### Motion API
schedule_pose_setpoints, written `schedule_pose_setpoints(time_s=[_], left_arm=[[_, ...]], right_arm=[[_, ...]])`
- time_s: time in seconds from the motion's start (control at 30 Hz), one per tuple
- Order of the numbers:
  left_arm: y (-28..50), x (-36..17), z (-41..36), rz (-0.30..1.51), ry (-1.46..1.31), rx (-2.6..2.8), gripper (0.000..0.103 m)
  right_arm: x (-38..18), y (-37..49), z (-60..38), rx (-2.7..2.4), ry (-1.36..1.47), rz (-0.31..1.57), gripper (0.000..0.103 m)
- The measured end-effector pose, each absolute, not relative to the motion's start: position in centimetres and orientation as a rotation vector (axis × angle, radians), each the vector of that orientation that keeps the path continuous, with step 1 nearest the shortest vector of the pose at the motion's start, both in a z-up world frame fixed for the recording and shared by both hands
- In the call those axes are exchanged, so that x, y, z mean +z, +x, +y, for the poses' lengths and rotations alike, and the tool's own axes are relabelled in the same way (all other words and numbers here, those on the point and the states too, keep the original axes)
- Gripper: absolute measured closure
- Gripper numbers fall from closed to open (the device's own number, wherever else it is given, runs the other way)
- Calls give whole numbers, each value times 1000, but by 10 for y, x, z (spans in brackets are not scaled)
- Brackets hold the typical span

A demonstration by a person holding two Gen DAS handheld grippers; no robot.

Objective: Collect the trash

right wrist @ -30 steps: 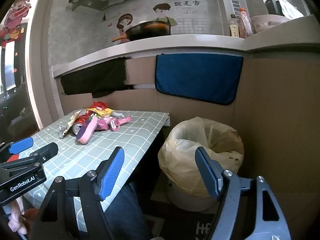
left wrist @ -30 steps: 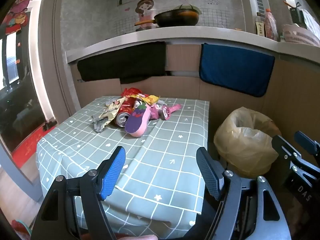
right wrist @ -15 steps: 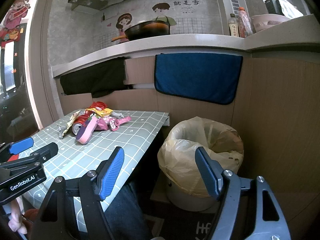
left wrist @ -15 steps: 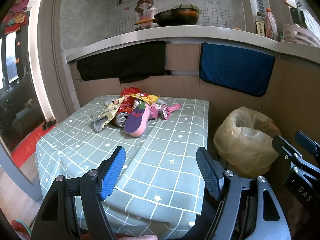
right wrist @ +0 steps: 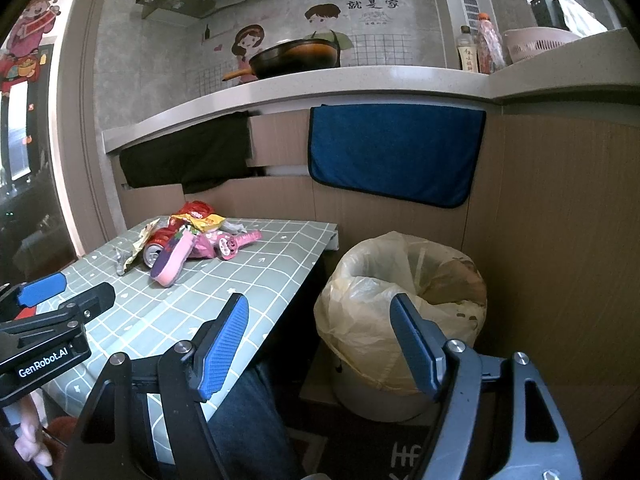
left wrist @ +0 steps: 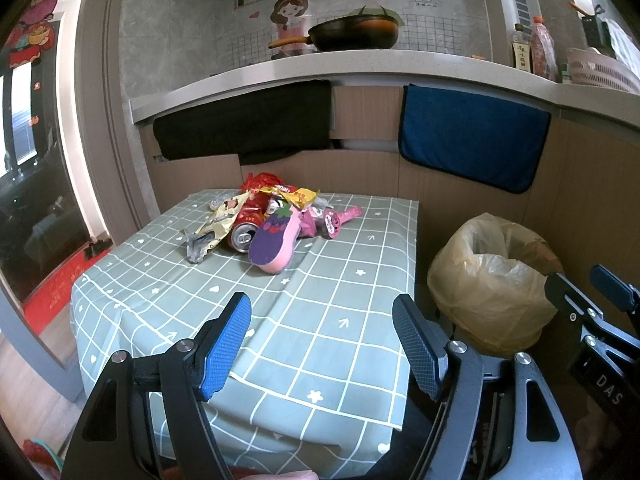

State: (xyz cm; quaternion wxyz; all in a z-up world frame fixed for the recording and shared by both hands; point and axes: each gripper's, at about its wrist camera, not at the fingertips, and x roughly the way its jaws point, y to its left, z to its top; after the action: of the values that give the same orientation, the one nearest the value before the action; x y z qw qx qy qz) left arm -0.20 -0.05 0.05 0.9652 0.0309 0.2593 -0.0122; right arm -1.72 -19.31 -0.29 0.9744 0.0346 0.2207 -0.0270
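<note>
A heap of trash (left wrist: 272, 216) lies at the far end of a table with a green checked cloth (left wrist: 320, 320): a red can (left wrist: 244, 232), a pink and purple slipper-shaped piece (left wrist: 276, 244), yellow and red wrappers (left wrist: 296, 194) and pink packets (left wrist: 336, 220). The right wrist view shows the same trash heap (right wrist: 192, 240). A bin lined with a yellowish bag (left wrist: 492, 280) (right wrist: 400, 300) stands on the floor right of the table. My left gripper (left wrist: 322, 344) is open above the table's near end. My right gripper (right wrist: 320, 344) is open, between table edge and bin.
A counter (left wrist: 360, 68) runs behind the table, with a black pan (left wrist: 352, 34), bottles (left wrist: 536, 48) and a pink basket (left wrist: 600, 74). A blue towel (left wrist: 472, 144) and a black cloth (left wrist: 244, 120) hang below it. A person's leg in jeans (right wrist: 248, 412) is under the table.
Both grippers stay open. The views have shifted only slightly; the trash and the bin have not moved.
</note>
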Motion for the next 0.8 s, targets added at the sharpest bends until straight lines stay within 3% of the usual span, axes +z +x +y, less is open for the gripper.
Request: schedule_pose_setpoints(time_s=[0.8], left_arm=[[-3,1,-3,527,62,-24,30]], right_arm=[[-4,-16,-192,-57,71,446,32]])
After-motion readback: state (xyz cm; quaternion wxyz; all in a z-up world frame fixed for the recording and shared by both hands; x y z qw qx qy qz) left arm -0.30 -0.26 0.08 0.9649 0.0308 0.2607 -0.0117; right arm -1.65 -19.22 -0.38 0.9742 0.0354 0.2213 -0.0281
